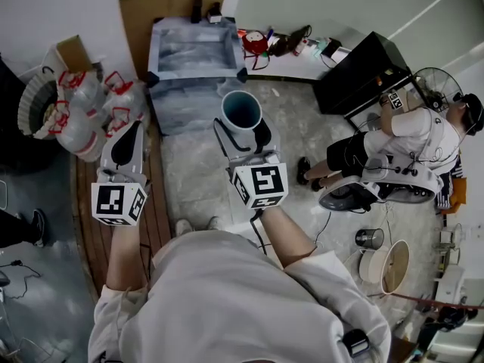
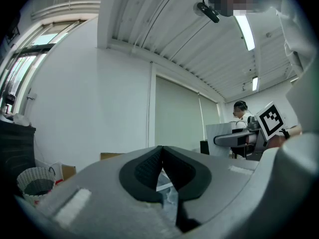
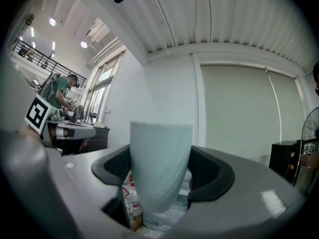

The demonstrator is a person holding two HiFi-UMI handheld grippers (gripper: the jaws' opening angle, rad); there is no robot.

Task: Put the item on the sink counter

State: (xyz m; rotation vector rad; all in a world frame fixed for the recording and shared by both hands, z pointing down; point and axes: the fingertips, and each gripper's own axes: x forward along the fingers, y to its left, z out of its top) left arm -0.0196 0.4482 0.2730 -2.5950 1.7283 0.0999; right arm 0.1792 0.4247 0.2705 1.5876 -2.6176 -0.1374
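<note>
Jaws of my right gripper [image 3: 162, 173] stand wide and press on both sides of the pale blue cup [image 3: 160, 153], which I hold upright in the air, mouth up, just in front of the plastic-wrapped sink worktop [image 1: 181, 100]. Beside it, my left gripper [image 2: 162, 166] has its jaws closed together with nothing between them.

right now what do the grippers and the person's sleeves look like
The left gripper and right gripper have smooth grey shells with black ribbed pads. Each carries a white cube printed with black square markers. The person wears a pale shirt.
</note>
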